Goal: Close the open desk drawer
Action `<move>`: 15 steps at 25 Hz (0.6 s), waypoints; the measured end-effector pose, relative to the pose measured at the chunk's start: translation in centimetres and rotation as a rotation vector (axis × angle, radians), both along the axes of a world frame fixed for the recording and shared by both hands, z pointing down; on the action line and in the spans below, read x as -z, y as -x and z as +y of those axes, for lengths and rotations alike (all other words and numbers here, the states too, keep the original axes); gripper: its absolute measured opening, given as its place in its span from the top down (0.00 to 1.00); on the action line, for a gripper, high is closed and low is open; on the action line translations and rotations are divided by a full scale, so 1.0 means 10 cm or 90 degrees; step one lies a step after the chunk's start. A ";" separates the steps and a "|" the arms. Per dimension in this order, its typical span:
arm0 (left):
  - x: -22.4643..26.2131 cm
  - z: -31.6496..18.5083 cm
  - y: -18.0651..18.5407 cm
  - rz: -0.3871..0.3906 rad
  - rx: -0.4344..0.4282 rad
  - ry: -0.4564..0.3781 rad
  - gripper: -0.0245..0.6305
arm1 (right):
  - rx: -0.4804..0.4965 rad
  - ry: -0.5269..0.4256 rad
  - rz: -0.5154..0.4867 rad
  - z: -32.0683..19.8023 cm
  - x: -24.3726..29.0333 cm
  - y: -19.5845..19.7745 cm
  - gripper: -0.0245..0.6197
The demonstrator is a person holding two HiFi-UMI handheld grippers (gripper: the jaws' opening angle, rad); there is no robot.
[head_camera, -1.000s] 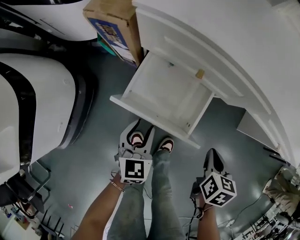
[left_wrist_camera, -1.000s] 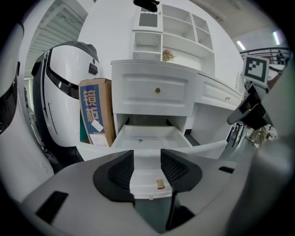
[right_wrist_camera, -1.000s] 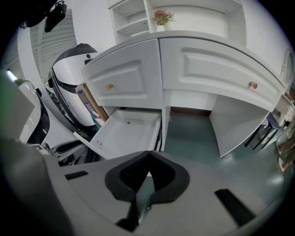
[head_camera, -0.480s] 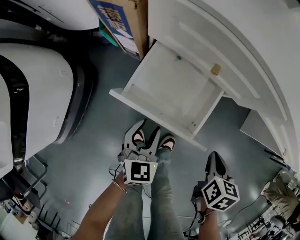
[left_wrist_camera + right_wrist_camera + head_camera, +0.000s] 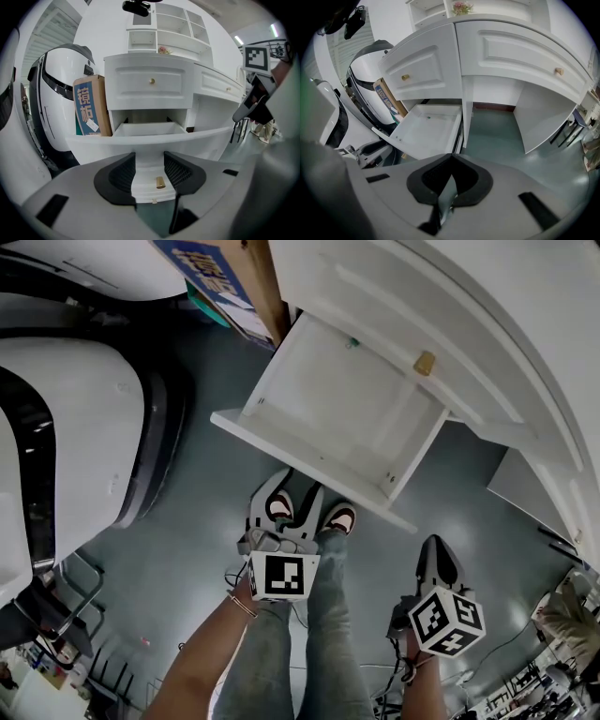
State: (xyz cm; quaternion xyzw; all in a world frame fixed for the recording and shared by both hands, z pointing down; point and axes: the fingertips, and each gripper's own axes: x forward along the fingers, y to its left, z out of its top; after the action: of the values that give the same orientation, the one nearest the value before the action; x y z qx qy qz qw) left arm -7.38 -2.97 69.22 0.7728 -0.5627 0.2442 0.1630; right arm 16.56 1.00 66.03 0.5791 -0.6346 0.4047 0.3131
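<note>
The white desk drawer (image 5: 347, 418) stands pulled out over the grey floor, and its front panel (image 5: 309, 470) faces me. In the left gripper view the drawer front (image 5: 150, 140) fills the middle, with the empty drawer box behind it. Its small brass knob (image 5: 160, 183) lies between the open jaws of my left gripper (image 5: 149, 161), and neither pad touches it. In the head view my left gripper (image 5: 289, 495) hangs just short of the panel. My right gripper (image 5: 437, 545) hangs lower right, away from the drawer. Its tips meet on nothing (image 5: 451, 158).
A cardboard box (image 5: 220, 277) leans beside the drawer's left side. A large white rounded machine (image 5: 66, 427) stands at the left. Above the open drawer is a shut drawer with a brass knob (image 5: 151, 81). The desk's kneehole (image 5: 497, 122) opens to the right. The person's shoes (image 5: 339, 519) stand under the drawer front.
Both grippers have sunk a little in front of the drawer. The drawer stands as far out as before.
</note>
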 end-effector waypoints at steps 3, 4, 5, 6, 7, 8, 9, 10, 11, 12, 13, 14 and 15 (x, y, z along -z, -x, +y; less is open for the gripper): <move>0.01 -0.04 -0.01 0.000 0.003 -0.007 0.66 | -0.006 0.001 -0.002 0.00 -0.01 -0.04 0.95; 0.01 -0.06 -0.02 0.001 0.005 -0.008 0.66 | -0.008 0.000 -0.002 0.00 -0.01 -0.06 0.95; 0.02 -0.08 -0.03 0.001 0.006 -0.009 0.66 | -0.011 -0.001 -0.002 -0.01 0.00 -0.08 0.95; 0.02 -0.10 -0.03 0.001 0.006 -0.012 0.66 | -0.013 -0.002 -0.002 -0.02 0.00 -0.10 0.95; 0.03 -0.13 -0.04 0.001 0.008 -0.016 0.66 | -0.016 -0.003 -0.003 -0.03 -0.01 -0.11 0.95; 0.03 -0.16 -0.05 0.002 0.009 -0.020 0.66 | -0.019 -0.004 -0.004 -0.03 -0.01 -0.13 0.95; 0.03 -0.18 -0.05 0.001 0.009 -0.022 0.67 | -0.022 -0.004 -0.005 -0.04 -0.02 -0.15 0.95; 0.03 -0.21 -0.06 0.000 0.008 -0.022 0.66 | -0.025 -0.005 -0.005 -0.04 -0.02 -0.18 0.95; 0.03 -0.23 -0.08 -0.003 0.006 -0.022 0.67 | -0.027 -0.005 -0.005 -0.05 -0.02 -0.20 0.95; 0.03 -0.27 -0.09 -0.004 0.005 -0.022 0.67 | -0.028 -0.006 -0.005 -0.06 -0.02 -0.23 0.95; 0.03 -0.30 -0.10 -0.003 0.006 -0.022 0.67 | -0.029 -0.007 -0.004 -0.07 -0.02 -0.25 0.95; 0.03 -0.33 -0.11 -0.001 0.008 -0.023 0.67 | -0.030 -0.007 -0.005 -0.07 -0.03 -0.27 0.95; 0.03 -0.36 -0.12 0.001 0.010 -0.025 0.67 | -0.032 -0.007 -0.005 -0.07 -0.03 -0.29 0.95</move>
State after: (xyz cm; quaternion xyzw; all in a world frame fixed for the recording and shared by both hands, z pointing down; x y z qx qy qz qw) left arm -6.22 -6.61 68.95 0.7715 -0.5735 0.2309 0.1502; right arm 19.45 0.28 66.38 0.5950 -0.6235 0.4113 0.2968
